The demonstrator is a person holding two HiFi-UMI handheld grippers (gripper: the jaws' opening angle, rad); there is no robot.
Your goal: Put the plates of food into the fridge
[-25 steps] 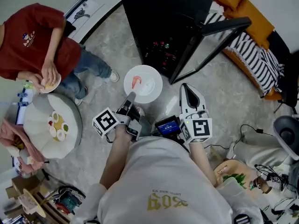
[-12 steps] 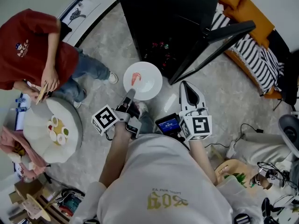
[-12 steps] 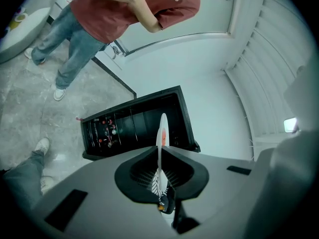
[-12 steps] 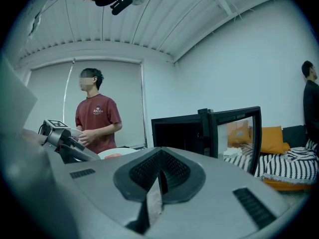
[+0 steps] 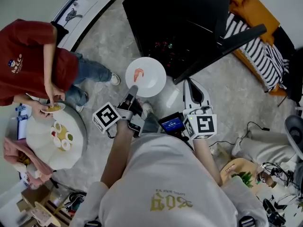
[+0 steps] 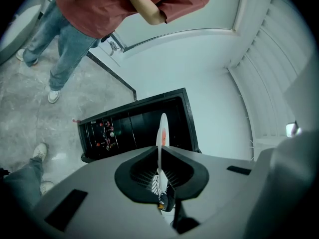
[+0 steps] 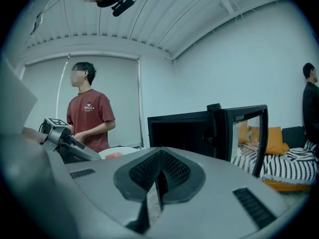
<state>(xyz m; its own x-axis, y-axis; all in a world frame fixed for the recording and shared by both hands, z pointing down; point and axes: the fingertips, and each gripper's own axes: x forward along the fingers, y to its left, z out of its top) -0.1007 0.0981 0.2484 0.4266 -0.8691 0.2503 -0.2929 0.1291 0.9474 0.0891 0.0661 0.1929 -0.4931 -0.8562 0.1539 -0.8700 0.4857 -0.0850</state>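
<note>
A white plate [image 5: 146,76] with a pink piece of food on it hangs over the floor in front of the black fridge [image 5: 180,22]. The fridge door [image 5: 222,44] stands open to the right. My left gripper [image 5: 132,91] is shut on the plate's near rim. In the left gripper view the plate [image 6: 162,131] runs edge-on between the jaws, with the fridge [image 6: 129,128] behind it. My right gripper [image 5: 191,86] sits just right of the plate, shut and empty. The right gripper view shows the fridge [image 7: 182,131], its door [image 7: 244,133] and the plate [image 7: 117,153].
A person in a red shirt [image 5: 28,65] stands at the left and holds a small plate [image 5: 53,108] over a round white table [image 5: 35,148] with dishes. A couch with a striped blanket [image 5: 258,46] is behind the fridge door. Cables and a plate of greens [image 5: 239,174] lie at the right.
The plate and my left gripper have edged a little closer to the fridge. The person in red has lowered a small plate toward the round table. My right gripper has barely moved.
</note>
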